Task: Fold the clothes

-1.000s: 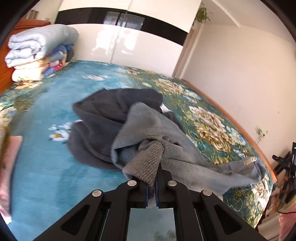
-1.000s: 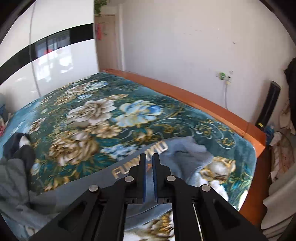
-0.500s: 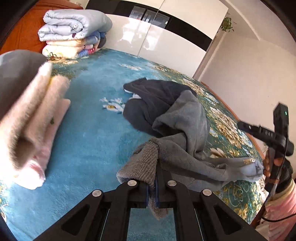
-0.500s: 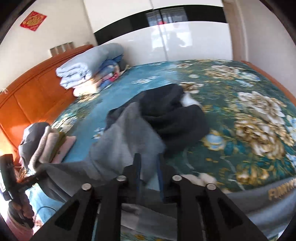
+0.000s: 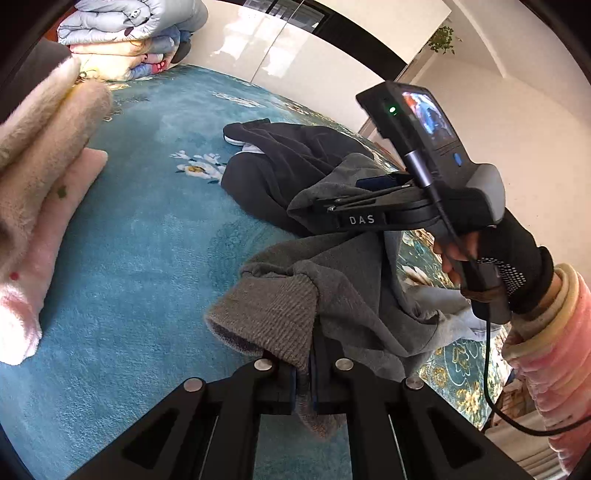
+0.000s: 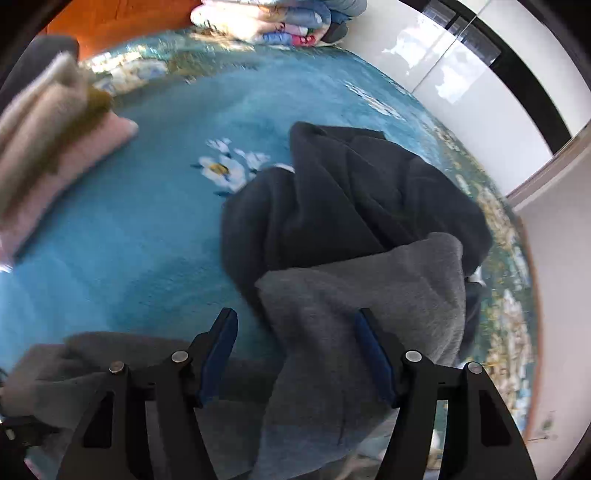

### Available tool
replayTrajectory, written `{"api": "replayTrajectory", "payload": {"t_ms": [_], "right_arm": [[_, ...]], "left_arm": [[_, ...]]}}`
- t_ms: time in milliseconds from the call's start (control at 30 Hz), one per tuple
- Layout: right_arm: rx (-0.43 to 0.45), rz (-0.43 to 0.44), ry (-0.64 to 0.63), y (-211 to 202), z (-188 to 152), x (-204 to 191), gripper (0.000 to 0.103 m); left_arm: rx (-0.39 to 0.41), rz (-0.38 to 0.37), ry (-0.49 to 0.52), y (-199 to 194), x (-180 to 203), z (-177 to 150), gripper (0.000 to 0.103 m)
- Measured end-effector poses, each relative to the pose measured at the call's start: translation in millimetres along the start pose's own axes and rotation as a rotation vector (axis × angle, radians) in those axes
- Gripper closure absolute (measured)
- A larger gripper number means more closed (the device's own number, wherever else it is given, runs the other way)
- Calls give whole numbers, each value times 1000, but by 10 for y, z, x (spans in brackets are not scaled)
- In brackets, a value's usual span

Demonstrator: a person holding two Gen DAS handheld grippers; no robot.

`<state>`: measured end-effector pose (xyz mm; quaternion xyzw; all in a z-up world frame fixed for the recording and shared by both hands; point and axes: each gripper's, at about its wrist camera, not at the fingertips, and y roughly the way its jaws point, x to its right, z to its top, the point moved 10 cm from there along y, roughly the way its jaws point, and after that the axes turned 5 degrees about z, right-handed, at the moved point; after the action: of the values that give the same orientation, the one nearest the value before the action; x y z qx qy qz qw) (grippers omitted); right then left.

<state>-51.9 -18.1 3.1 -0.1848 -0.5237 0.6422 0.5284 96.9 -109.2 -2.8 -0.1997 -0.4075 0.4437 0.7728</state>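
A light grey sweatshirt (image 5: 354, 280) lies crumpled on the blue floral bedspread (image 5: 140, 251). My left gripper (image 5: 303, 363) is shut on its ribbed cuff (image 5: 273, 314), held just above the bed. My right gripper (image 6: 295, 339) is open, its jaws wide apart over a fold of the grey sweatshirt (image 6: 369, 295). From the left wrist view, the right gripper (image 5: 332, 208) reaches in from the right over the sweatshirt. A dark grey garment (image 6: 351, 199) lies bunched behind it, also in the left wrist view (image 5: 291, 162).
Folded fluffy cream and pink clothes (image 5: 40, 192) are stacked at the left, also in the right wrist view (image 6: 48, 144). Folded quilts (image 5: 133, 33) sit at the far end of the bed by the white wardrobe (image 5: 295, 62).
My right gripper swung from the bed's foot to over the sweatshirt and opened wide. My left gripper kept hold of the cuff and drew it nearer the folded stack.
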Motion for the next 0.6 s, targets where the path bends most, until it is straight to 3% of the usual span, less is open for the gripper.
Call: {"api": "replayTrajectory", "payload": {"t_ms": [33, 67, 100, 200, 400, 500, 600], "right_arm": [[-14, -36, 2, 51, -32, 60, 48], [-22, -43, 37, 63, -67, 141, 88], [-22, -20, 107, 33, -102, 244, 97], [55, 39, 279, -271, -137, 602, 97], [392, 9, 536, -1590, -365, 1698, 97], [492, -18, 714, -2004, -914, 2342, 97], [430, -42, 874, -1793, -1795, 2838, 97]], "left_arm": [[-3, -5, -1, -4, 4, -21, 98], [-4, -8, 0, -12, 9, -41, 98], [-5, -10, 2, -21, 12, -57, 98], [-1, -13, -3, -47, 18, -83, 98], [8, -11, 8, -77, 112, -129, 98], [-1, -2, 19, -52, 142, -154, 98], [-18, -15, 9, -16, 141, -168, 94]]}}
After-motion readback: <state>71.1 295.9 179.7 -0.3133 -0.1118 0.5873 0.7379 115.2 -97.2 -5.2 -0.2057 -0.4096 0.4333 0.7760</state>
